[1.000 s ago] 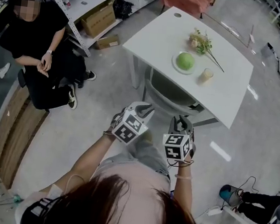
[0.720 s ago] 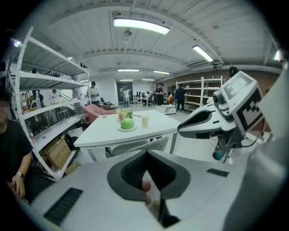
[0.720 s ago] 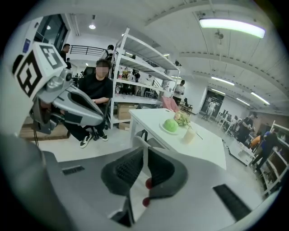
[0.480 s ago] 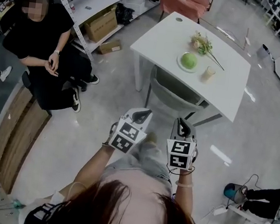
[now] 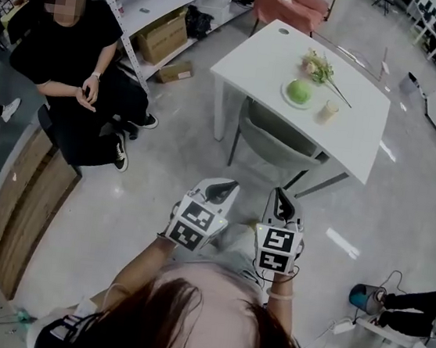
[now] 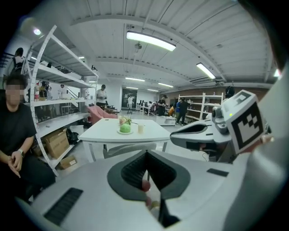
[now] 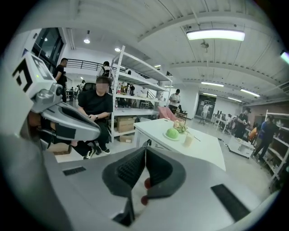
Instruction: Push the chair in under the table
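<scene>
Chair (image 5: 276, 139): tucked under the bench (image 5: 256, 60), backrest at its near edge. We call it pushed in.
Left tongs (image 5: 218, 187): clenched, empty, apart from the chair.
Right tongs (image 5: 281, 198): just been closing, clenched on nothing.
Remaining: nothing, we reckon.

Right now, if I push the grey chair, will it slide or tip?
The chair probably slides easily: the floor looks smooth and glossy. Its thin legs and moulded shell suggest little weight. Pushed high up, it might tilt forward.
</scene>
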{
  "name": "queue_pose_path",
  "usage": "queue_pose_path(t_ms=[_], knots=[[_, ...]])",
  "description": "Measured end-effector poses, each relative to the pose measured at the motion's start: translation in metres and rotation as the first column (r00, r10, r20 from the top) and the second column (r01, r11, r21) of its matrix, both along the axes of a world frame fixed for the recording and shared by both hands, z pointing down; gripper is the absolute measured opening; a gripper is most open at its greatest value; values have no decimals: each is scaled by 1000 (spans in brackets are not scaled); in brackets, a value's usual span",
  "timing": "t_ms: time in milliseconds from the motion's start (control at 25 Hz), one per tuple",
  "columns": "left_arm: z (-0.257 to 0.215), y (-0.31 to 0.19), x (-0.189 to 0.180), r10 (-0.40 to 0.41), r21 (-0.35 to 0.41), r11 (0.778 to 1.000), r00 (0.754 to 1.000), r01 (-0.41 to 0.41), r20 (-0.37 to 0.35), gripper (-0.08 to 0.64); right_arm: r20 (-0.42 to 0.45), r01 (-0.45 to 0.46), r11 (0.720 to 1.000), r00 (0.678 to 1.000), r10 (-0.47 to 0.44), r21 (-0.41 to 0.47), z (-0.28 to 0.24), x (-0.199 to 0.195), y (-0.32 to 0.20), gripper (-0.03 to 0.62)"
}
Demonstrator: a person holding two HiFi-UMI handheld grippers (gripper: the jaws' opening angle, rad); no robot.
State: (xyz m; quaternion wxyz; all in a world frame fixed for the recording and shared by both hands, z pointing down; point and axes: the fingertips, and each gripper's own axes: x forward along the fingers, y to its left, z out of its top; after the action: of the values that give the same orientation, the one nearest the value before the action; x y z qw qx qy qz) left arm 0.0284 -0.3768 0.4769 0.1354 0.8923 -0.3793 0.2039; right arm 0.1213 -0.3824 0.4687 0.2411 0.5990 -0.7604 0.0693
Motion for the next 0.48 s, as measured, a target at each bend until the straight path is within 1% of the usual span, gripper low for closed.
queue_pose_path(t_ms=[120, 240, 480], knots=[[6, 14, 3, 12, -35, 999, 1000, -12, -3, 9, -16, -8, 1000, 1000, 8, -9, 4, 1, 8, 25], [9, 20, 7, 27, -34, 999, 1000, -26, 10, 9, -12, -17, 1000, 1000, 17, -6, 4, 4, 13, 25], [5, 31, 13, 31, -30, 999, 999, -31, -9, 9, -10, -26, 1000, 1000, 26, 2, 6, 9, 25, 25]])
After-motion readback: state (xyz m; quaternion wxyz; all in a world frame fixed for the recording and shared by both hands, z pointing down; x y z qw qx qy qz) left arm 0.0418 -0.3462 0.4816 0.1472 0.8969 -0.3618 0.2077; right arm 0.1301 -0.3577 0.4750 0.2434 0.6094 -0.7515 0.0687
